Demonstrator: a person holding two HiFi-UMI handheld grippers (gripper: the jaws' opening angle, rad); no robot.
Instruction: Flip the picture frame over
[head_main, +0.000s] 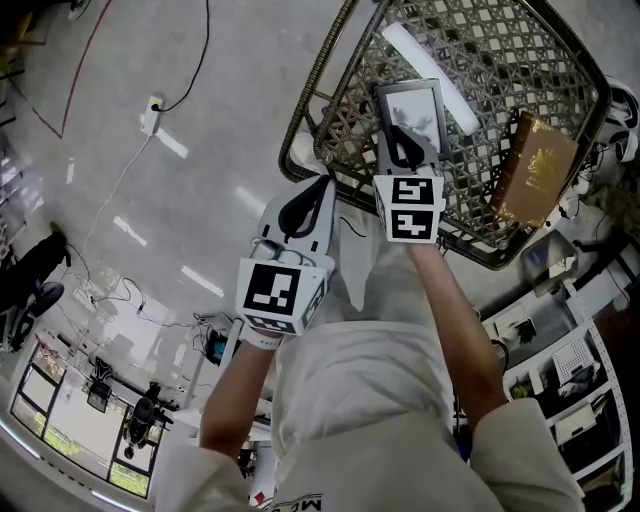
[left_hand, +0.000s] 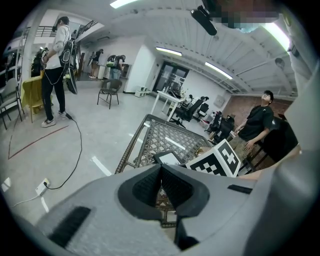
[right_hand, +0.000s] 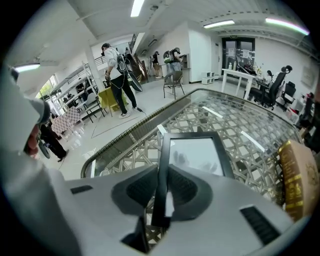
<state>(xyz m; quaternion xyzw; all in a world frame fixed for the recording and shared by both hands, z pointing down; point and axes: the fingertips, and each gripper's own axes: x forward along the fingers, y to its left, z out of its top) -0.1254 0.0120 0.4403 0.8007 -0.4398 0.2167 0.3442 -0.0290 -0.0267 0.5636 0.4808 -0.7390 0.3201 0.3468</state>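
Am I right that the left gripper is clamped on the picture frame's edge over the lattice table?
Not quite: the right gripper is clamped on the picture frame's edge over the lattice table, as the right gripper view shows. The left gripper is shut on nothing.

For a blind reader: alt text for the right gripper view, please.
The right gripper is shut on the left edge of a black picture frame, glass side showing, over a lattice table; a gold box lies at right.
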